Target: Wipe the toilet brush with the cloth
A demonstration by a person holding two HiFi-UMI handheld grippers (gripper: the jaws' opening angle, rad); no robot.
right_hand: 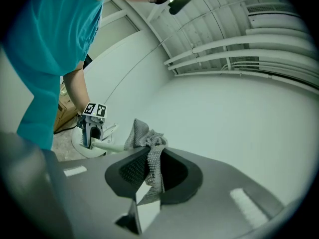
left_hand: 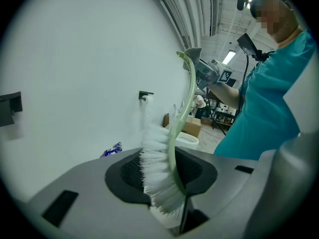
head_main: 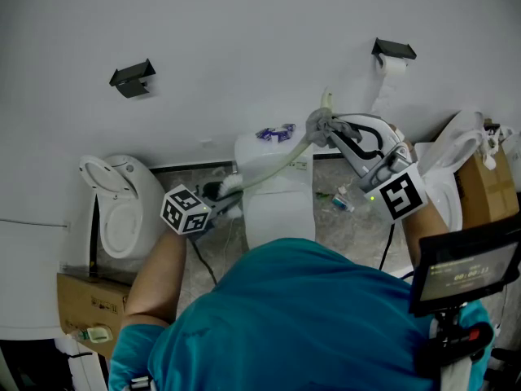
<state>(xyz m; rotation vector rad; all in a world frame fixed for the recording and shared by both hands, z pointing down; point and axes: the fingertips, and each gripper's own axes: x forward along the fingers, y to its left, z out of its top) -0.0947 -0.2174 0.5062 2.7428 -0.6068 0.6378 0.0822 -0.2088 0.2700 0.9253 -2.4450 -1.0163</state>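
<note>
A toilet brush with white bristles (left_hand: 157, 176) and a long pale green handle (left_hand: 184, 103) is held in the air in front of the white wall. My left gripper (left_hand: 169, 195) is shut on the brush's bristle end (head_main: 230, 185). The handle (head_main: 281, 163) slants up to the right. Near the handle's top, my right gripper (head_main: 324, 129) is shut on a grey knobbly cloth (right_hand: 149, 151), and the cloth (head_main: 319, 123) is bunched against the handle. In the right gripper view the handle (right_hand: 112, 146) runs off to the left gripper (right_hand: 93, 126).
A white toilet cistern (head_main: 273, 173) with a blue wrapper (head_main: 275, 133) on top stands below the brush. Other toilets stand at left (head_main: 122, 210) and right (head_main: 456, 165). A paper roll holder (head_main: 393, 51) and a black bracket (head_main: 132, 78) hang on the wall. Cardboard boxes (head_main: 81, 304) sit on the floor.
</note>
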